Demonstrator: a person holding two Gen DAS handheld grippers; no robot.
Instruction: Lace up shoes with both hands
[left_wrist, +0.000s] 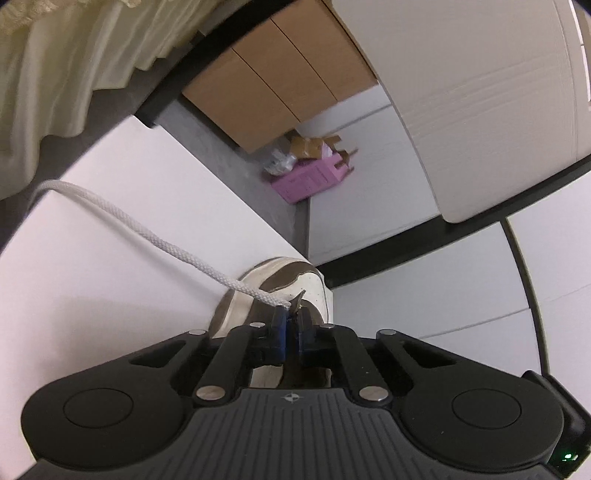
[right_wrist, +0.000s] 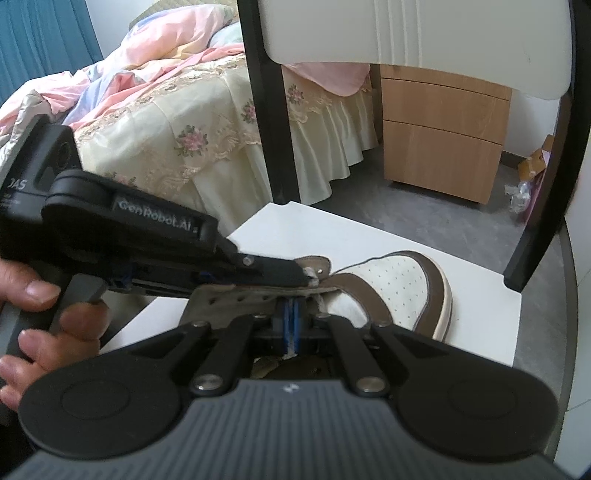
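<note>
The shoe (right_wrist: 402, 288) lies on a smooth white tabletop (right_wrist: 369, 236), toe pointing away from the right camera. Its toe box is cream leather pricked with small holes, trimmed in curving brown suede bands over a thick off-white sole. The brown eyelet flap carries a row of punched holes.

A white lace (left_wrist: 147, 236), a round braided cord with a clear woven texture, runs from the left gripper (left_wrist: 290, 317) up and away to the left across the tabletop in a long loose arc. The left gripper's jaws are clenched on the lace end, right at the shoe's eyelet edge; its blue pads stand nearly together. In the right view this same gripper (right_wrist: 308, 277) comes in from the left, its black tip resting at the eyelet flap, with a person's hand (right_wrist: 48, 317) wrapped around its grey handle.

The right gripper (right_wrist: 291, 321) sits low over the shoe's opening, jaws clenched, with a bit of white lace pinched between the blue pads.

Behind the tabletop stands a chair (right_wrist: 406, 33) with black legs and a white ribbed backrest. Further off is a bed (right_wrist: 177, 122) with a cream frilled skirt, floral lace-edged cover and a crumpled pink and blue quilt. A light wooden drawer cabinet (right_wrist: 439, 144) stands on the grey floor (right_wrist: 388, 206), beside a pink box (left_wrist: 310, 181) and torn brown cardboard. Teal curtains hang in the far left corner.
</note>
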